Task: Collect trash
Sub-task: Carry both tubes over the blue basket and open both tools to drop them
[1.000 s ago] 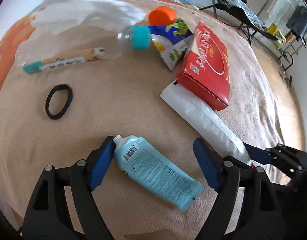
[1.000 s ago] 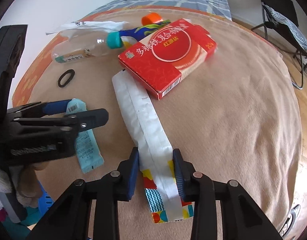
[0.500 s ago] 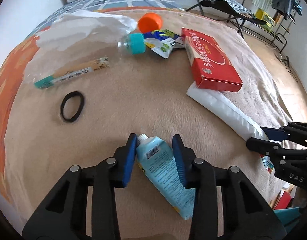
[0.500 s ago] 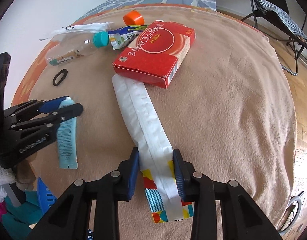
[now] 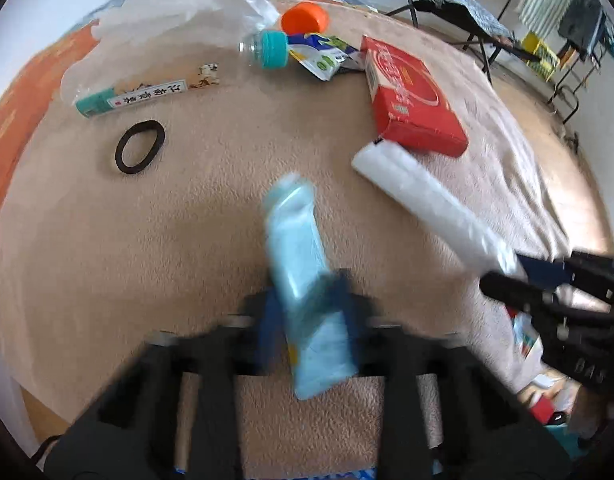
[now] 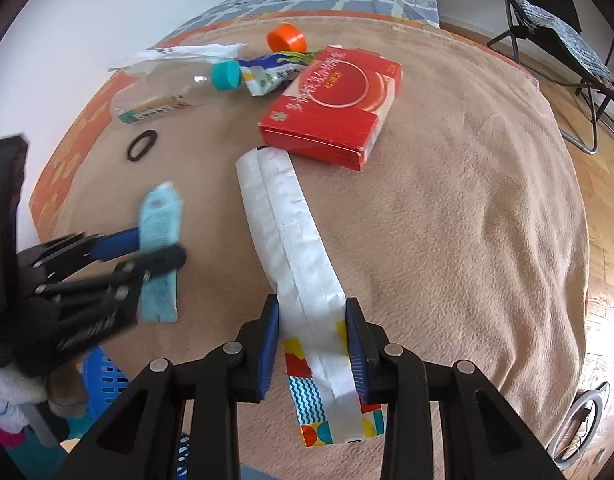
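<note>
My left hand-held gripper (image 5: 307, 312) is clamped on a soft, pale blue squeeze tube (image 5: 299, 264); its blue pads pinch the flattened plastic body about midway, with the capped neck pointing away from me and the crimped end hanging toward the camera, the whole thing blurred. My right hand-held gripper (image 6: 313, 344) has its pads pressed on either side of a long, flat white pouch (image 6: 287, 232), crinkled foil-like film with a centre seam and a bright geometric print at the near end; the far end of the pouch lies tucked just under the corner of the one red cardboard box (image 6: 335, 108), a shallow rectangle with a printed circle on its lid. All of this sits on a bed covered by a fuzzy beige blanket (image 6: 467, 200) with an orange border. Farther out I count one clear plastic bottle (image 5: 147, 84) lying on its side with a teal screw cap (image 5: 271, 48), one loose orange cap (image 5: 305, 18), one glossy snack wrapper (image 5: 323, 54) in blue, green and white wedged between bottle and box, one black elastic ring (image 5: 140, 147) lying flat and apart, and one crumpled white plastic bag (image 5: 179, 8) at the far edge.
</note>
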`<state>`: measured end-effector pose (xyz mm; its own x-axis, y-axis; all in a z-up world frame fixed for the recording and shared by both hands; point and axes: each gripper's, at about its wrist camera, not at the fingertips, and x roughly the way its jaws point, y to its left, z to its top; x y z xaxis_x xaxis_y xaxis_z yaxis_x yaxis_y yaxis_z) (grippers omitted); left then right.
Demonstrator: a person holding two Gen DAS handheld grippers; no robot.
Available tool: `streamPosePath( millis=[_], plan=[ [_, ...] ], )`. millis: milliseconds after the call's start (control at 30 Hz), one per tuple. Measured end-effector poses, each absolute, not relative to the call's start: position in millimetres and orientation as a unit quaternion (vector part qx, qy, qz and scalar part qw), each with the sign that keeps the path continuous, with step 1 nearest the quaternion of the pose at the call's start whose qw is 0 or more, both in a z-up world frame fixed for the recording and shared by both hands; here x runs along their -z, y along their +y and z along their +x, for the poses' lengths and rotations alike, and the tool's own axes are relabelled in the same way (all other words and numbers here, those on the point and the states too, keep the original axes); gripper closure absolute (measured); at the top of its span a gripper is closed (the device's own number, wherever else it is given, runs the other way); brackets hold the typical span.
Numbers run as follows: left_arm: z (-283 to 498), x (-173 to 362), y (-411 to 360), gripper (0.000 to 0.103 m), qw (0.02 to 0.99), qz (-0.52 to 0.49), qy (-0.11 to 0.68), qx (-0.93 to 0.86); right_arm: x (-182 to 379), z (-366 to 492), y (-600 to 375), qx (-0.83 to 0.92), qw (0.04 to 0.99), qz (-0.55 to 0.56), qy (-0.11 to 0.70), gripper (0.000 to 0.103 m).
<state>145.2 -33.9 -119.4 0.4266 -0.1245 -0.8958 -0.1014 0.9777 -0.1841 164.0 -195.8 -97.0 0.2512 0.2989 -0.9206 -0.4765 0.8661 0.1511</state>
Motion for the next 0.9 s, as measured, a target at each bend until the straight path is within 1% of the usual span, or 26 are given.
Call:
streamPosePath(
  millis=[100, 467, 700, 900],
  plan=[
    [142.8, 115.7, -23.5, 0.098, 0.837, -0.130, 0.532, 0.012, 91.4, 155.4, -197.1, -0.248, 0.791, -0.078, 0.554, 0.072],
    [108.9, 77.5, -2.0, 0.098, 0.854, -0.134, 0.501, 0.038, 63.3, 113.9, -188.4, -0.276, 0.805, -0.074, 0.520, 0.072],
    [62.8, 52.9, 11.5, 0.098, 0.866, -0.128, 0.481, 0.049, 50.6, 76.8, -180.3, -0.305, 0.805, -0.085, 0.501, 0.072],
    [20.9, 53.7, 23.2, 0.098, 0.863, -0.140, 0.482, 0.053, 46.1, 45.8, -173.5, -0.337, 0.797, -0.082, 0.495, 0.072]
  ],
)
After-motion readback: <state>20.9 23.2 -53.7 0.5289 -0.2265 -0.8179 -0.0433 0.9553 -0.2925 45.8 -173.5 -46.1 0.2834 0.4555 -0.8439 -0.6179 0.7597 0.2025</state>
